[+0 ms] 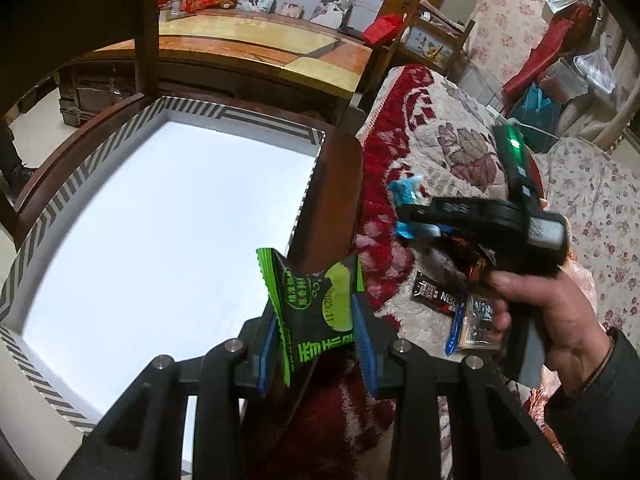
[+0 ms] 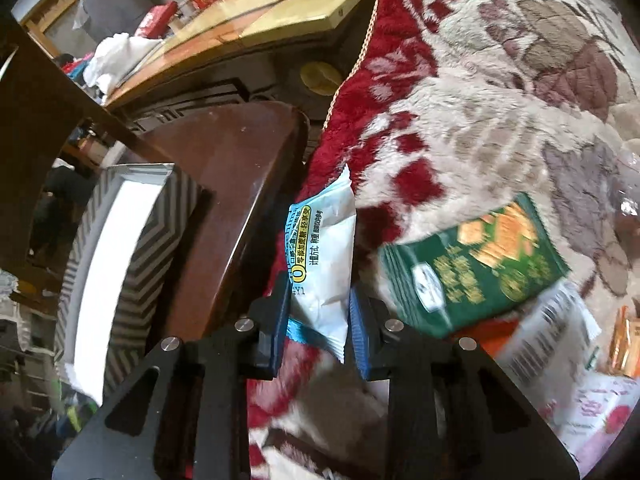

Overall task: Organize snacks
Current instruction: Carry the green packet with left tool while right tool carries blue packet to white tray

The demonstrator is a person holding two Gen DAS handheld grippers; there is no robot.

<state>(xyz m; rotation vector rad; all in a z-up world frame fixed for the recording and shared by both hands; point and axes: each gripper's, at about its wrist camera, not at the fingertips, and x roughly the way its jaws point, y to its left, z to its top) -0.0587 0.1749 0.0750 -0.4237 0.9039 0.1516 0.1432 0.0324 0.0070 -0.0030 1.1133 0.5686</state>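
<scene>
My left gripper (image 1: pixel 318 320) is shut on a green and black snack packet (image 1: pixel 320 300), held upright just past the right edge of a white box with a grey striped rim (image 1: pixel 248 114). The box's white inside shows nothing in it. My right gripper (image 2: pixel 320 292) is shut on a white and blue snack packet (image 2: pixel 326 256), its blue pads (image 2: pixel 280 320) pressing both sides. From the left wrist view the right gripper (image 1: pixel 416 216) hangs over the blanket in a person's hand (image 1: pixel 552 312), with the blue packet (image 1: pixel 406 192) at its tips. The box (image 2: pixel 160 220) lies left of it.
A red and cream floral blanket (image 2: pixel 460 120) carries loose snacks: a green cracker packet (image 2: pixel 480 264), a dark Nescafe sachet (image 1: pixel 438 298), orange packets (image 2: pixel 624 344). The box rests on a dark wooden seat (image 2: pixel 228 160). A tiled tabletop (image 1: pixel 260 48) stands behind.
</scene>
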